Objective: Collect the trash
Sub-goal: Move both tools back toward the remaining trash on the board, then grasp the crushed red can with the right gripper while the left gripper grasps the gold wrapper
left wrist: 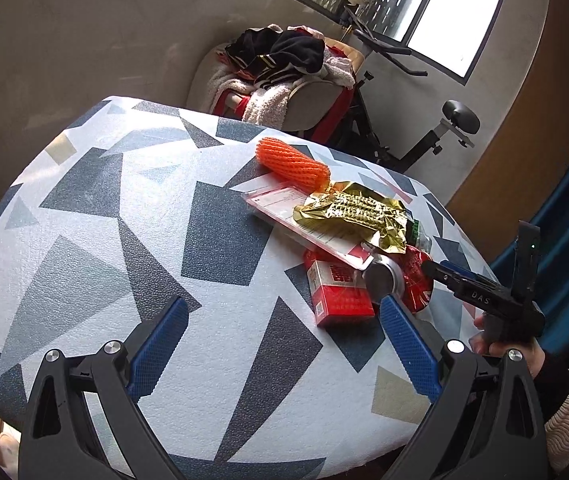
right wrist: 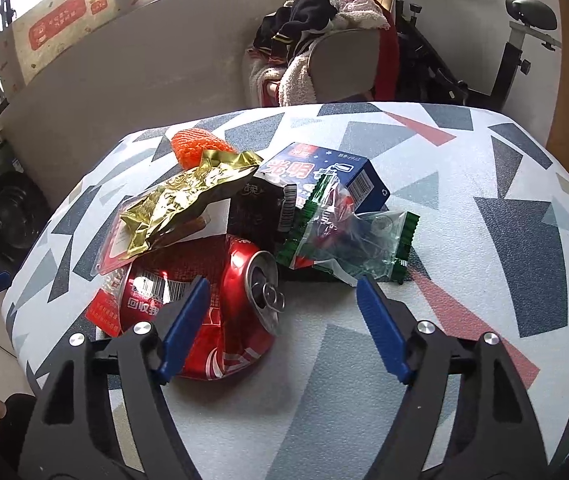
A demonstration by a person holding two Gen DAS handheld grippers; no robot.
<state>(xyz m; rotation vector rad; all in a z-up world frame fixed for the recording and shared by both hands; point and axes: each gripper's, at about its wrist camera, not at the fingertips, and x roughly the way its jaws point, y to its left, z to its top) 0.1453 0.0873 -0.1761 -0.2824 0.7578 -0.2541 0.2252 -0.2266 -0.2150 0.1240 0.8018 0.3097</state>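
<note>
Left wrist view first: the left gripper point(left wrist: 280, 320) has its blue-padded jaws spread wide with nothing between them, hovering over the round table with the grey, navy and white geometric-print cover point(left wrist: 124, 240). The trash pile sits right of centre: an orange foam mesh fruit sleeve point(left wrist: 292, 162) at the top, a crumpled gold foil wrapper point(left wrist: 354, 212) lying on a flat pink plastic packet point(left wrist: 284, 210), and below those a red cigarette box point(left wrist: 338, 294) next to a crushed red soda can point(left wrist: 396, 274). The right gripper's black body point(left wrist: 496, 300) pokes in at the lower right edge, held by a hand point(left wrist: 500, 344).

Right wrist view: the right gripper point(right wrist: 282, 320) is parted too, not pinching anything, though its left pad overlaps the can point(right wrist: 228, 312) at lower centre. Just above are the gold wrapper point(right wrist: 180, 204), a blue cardboard box point(right wrist: 324, 172) and a clear wrapper with green edges point(right wrist: 348, 240).
</note>
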